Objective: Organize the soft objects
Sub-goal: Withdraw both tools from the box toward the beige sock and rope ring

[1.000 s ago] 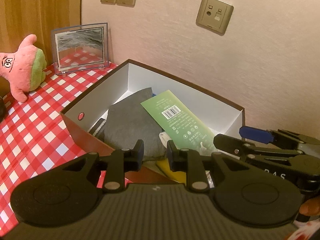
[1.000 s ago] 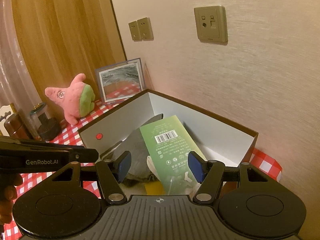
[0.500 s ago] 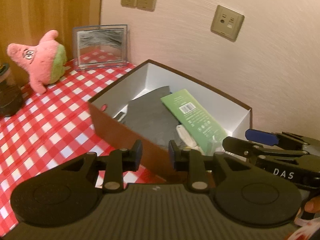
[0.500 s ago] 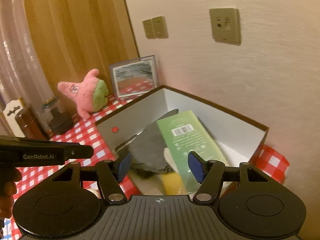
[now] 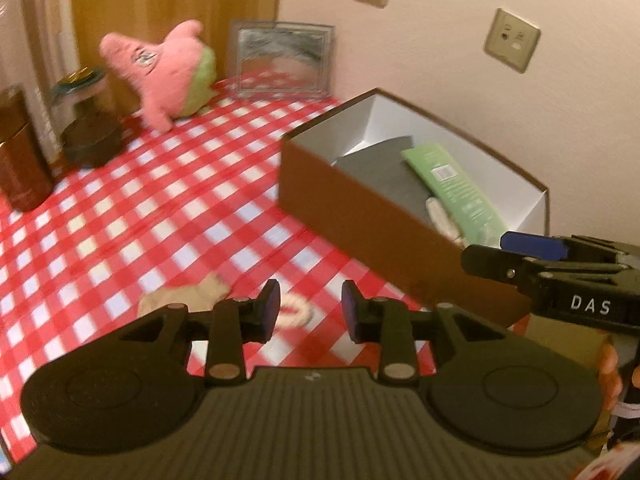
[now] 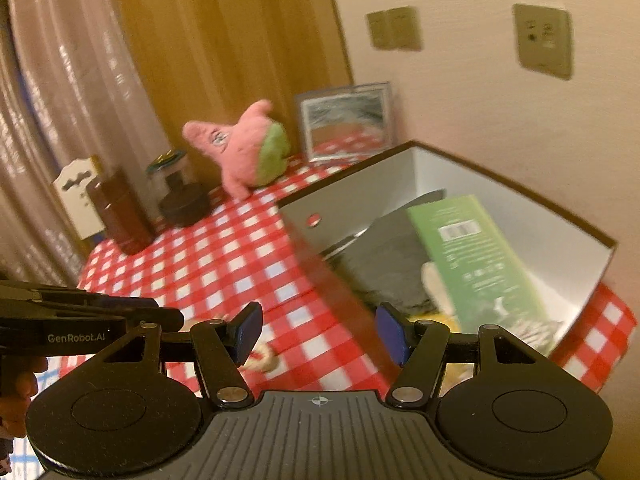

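Observation:
My left gripper (image 5: 312,312) hangs over the checked cloth left of the brown box (image 5: 360,208); its jaws are opening with nothing between them. Just beyond its fingertips lie a small beige soft toy (image 5: 184,296) and a pale fluffy ring (image 5: 294,310). The box holds a grey cloth (image 5: 384,176), a green packet (image 5: 452,184) and a white soft piece (image 5: 440,216). My right gripper (image 6: 320,332) is open and empty, over the box's near corner (image 6: 304,216). A pink star plush (image 6: 244,152) sits at the back of the table.
A picture frame (image 5: 284,60) leans on the wall behind the box. A glass jar (image 5: 88,120) and a brown canister (image 5: 20,160) stand at the left edge. A white wooden piece (image 6: 76,196) stands beside the canister. Wall sockets are above.
Both grippers have drawn back and to the left, away from the box. The left jaws have widened. The beige toy and fluffy ring have come into view on the cloth.

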